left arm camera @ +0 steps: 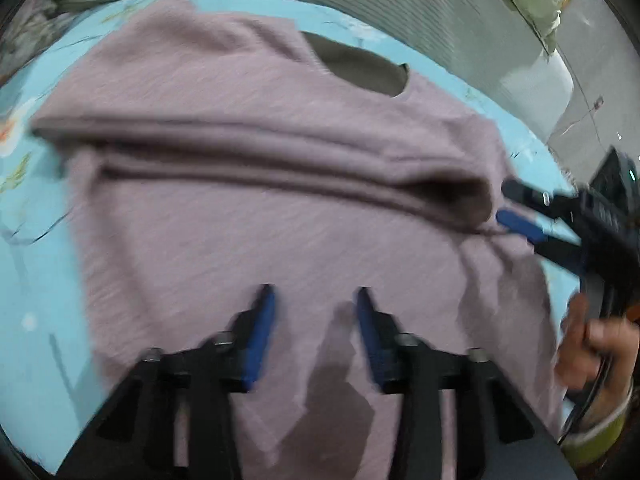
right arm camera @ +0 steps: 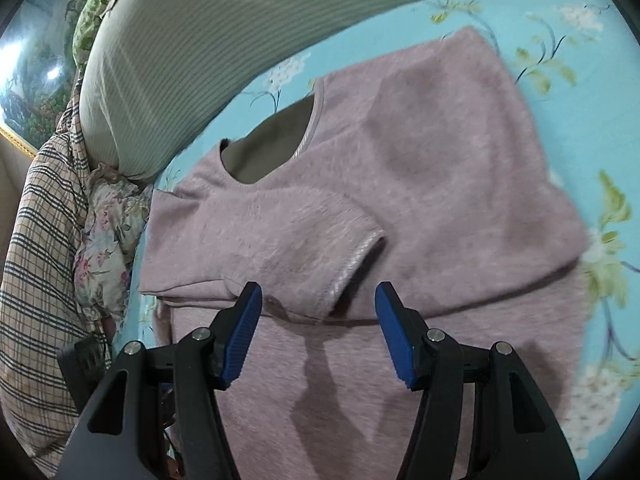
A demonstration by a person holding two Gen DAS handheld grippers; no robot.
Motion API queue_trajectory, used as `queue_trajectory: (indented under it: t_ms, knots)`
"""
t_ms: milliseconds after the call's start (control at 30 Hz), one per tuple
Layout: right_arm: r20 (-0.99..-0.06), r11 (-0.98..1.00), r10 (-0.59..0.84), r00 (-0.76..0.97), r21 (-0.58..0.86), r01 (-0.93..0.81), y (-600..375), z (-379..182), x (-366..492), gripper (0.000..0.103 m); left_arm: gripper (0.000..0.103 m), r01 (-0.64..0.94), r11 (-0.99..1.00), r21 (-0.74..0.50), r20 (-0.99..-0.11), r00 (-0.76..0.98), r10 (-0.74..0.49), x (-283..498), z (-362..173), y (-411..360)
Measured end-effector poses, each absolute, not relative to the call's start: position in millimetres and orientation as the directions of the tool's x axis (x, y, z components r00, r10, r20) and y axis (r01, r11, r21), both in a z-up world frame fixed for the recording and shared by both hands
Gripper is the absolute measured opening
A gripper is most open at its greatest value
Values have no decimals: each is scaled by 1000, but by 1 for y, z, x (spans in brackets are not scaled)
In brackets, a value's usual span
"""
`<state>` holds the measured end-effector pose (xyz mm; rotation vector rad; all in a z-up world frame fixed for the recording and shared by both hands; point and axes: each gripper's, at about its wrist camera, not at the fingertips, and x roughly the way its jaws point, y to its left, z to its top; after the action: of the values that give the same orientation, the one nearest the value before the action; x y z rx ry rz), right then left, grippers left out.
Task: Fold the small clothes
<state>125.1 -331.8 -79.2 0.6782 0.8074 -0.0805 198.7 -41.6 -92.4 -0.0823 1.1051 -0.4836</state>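
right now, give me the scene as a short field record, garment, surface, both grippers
garment: mauve fuzzy sweater, lying flat, one sleeve folded across the body
neckline: open, olive lining showing
surface: light blue floral bedsheet
left gripper: open, above the sweater's lower part, holding nothing
right gripper: open, at the folded sleeve's cuff, not gripping it
background: striped green pillow, plaid cloth
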Motion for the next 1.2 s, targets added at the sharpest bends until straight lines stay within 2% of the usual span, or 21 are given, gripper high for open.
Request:
queue_trajectory:
  t_ms: [133, 200, 233, 267, 333, 433, 567, 633, 733, 800, 900, 1000, 1100, 1200]
  knots:
    - [-693, 777, 193, 695, 541, 323, -327, -84, 128, 60, 32, 238, 943, -233, -839, 441, -318, 192, -78, 7]
    - [-695, 774, 192, 693, 542, 328, -326, -86, 131, 60, 33, 194, 952, -238, -820, 484, -304, 196, -69, 27]
    - [-697, 774, 189, 691, 539, 332, -326, -87, 134, 58, 37, 174, 956, -237, -813, 503, -293, 200, -64, 32]
    - [-697, 776, 187, 692, 537, 332, -326, -87, 135, 36, 41, 149, 964, -219, -812, 521, -265, 206, -61, 35]
    - [-696, 790, 185, 694, 525, 317, -326, -83, 142, 12, 46, 102, 978, -183, -804, 557, -208, 220, -57, 41]
    - [-678, 816, 156, 719, 499, 293, -328, -65, 148, 3, 46, 25, 987, -159, -802, 579, -144, 243, -60, 50]
    - [-625, 856, 108, 773, 454, 247, -335, -26, 145, 3, 46, -14, 991, -137, -823, 558, -106, 273, -72, 57]
    - [-569, 888, 56, 820, 404, 219, -340, 5, 134, 3, 46, -16, 994, -105, -828, 555, -78, 281, -78, 58]
    - [-545, 917, -44, 837, 311, 250, -351, 25, 119, 3, 46, -16, 994, -104, -830, 552, -77, 285, -81, 61]
    - [-559, 912, -81, 825, 293, 288, -365, 21, 115, 3, 46, -19, 994, -110, -825, 560, -80, 283, -81, 64]
    - [-634, 886, -112, 765, 285, 366, -391, -8, 118, 3, 46, -10, 996, -92, -824, 562, -70, 285, -82, 55]
    - [-694, 875, -124, 709, 260, 408, -401, -38, 120, 3, 38, 34, 999, -31, -822, 568, -45, 281, -82, 45]
    - [-690, 875, -140, 710, 250, 415, -405, -43, 117, 3, 26, 65, 998, -17, -818, 573, -51, 279, -78, 42]
    - [-653, 870, -180, 736, 243, 429, -408, -30, 110, 3, 29, 67, 998, -8, -813, 581, -46, 279, -73, 43]
